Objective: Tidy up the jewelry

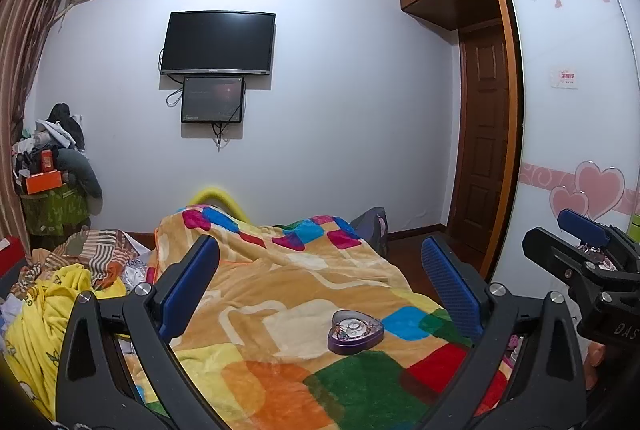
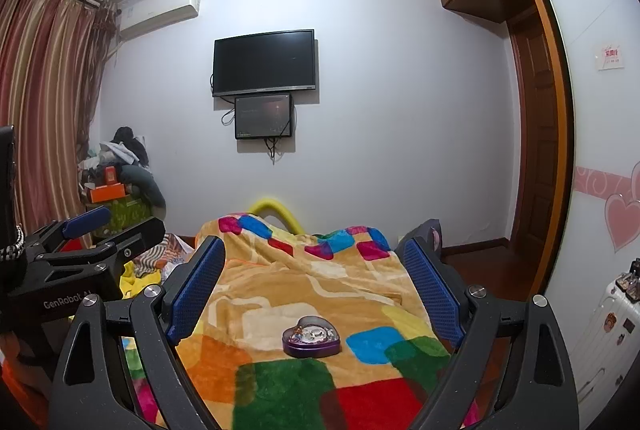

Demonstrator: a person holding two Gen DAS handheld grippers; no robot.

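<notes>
A purple heart-shaped jewelry box [image 1: 355, 332] lies on the colourful patchwork blanket [image 1: 280, 282], its clear lid closed with rings and trinkets showing inside. It also shows in the right wrist view [image 2: 311, 336]. My left gripper [image 1: 320, 270] is open and empty, raised above and behind the box. My right gripper [image 2: 316, 266] is open and empty too, at a similar height. Each gripper shows at the edge of the other's view: the right one [image 1: 588, 250], the left one [image 2: 100, 230].
The bed fills the middle, with crumpled yellow and striped bedding [image 1: 60, 290] on the left. A pile of clothes and boxes [image 1: 48, 165] stands by the curtain. A wardrobe with heart stickers [image 1: 580, 109] and a white suitcase [image 2: 604, 330] are on the right.
</notes>
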